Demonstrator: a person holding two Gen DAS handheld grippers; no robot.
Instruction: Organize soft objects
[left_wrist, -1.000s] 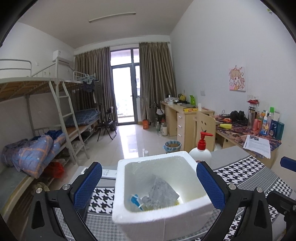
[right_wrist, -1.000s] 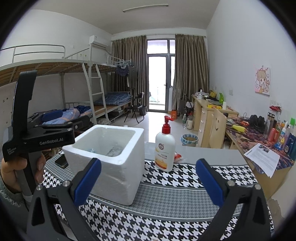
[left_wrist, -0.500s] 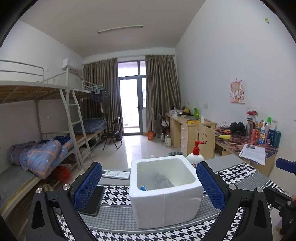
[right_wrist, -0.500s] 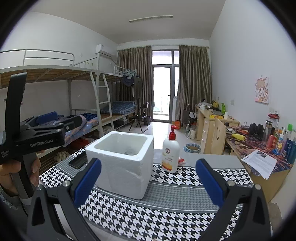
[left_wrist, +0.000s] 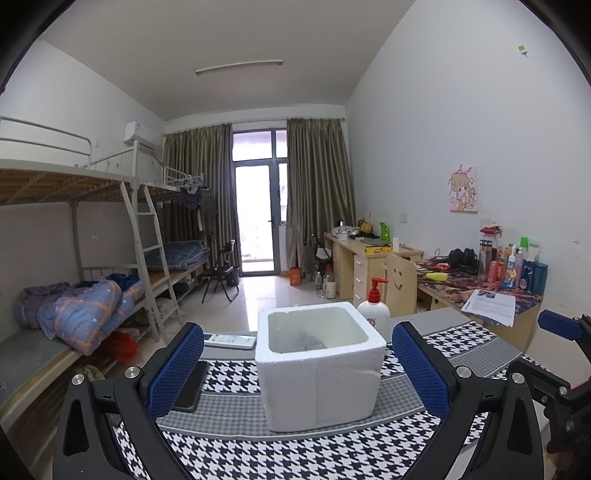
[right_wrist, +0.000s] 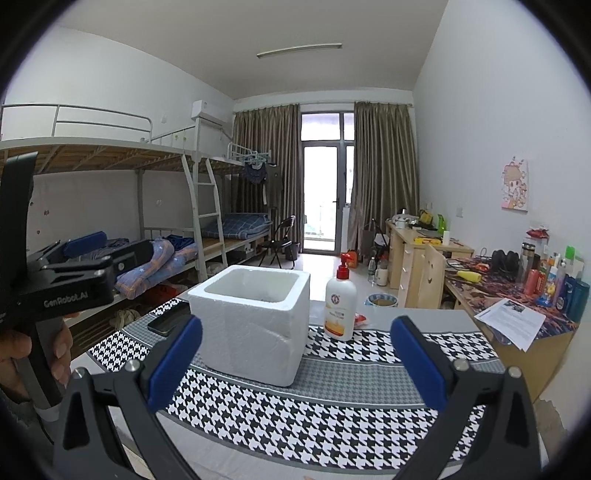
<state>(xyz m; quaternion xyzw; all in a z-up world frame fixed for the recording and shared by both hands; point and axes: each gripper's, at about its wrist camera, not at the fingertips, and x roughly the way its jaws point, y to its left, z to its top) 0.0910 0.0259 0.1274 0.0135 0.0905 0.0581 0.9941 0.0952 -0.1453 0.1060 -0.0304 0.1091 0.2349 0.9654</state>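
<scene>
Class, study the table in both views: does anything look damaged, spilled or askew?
Nothing is spilled. The white foam box has rough, chipped edges and a dented side wall, and sits turned at an angle to the cloth's stripes. The pump bottle stands upright. Both grippers hang open and empty.

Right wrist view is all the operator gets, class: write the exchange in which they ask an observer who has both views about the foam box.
Operator: Is anything inside the foam box? I can't see its floor.
Observer: Yes. Something grey and crumpled lies at the bottom, though I cannot tell what it is.
Operator: Is anything hidden behind the box from my side?
Observer: A white remote lies flat on the table, just past the box's left side.
</scene>
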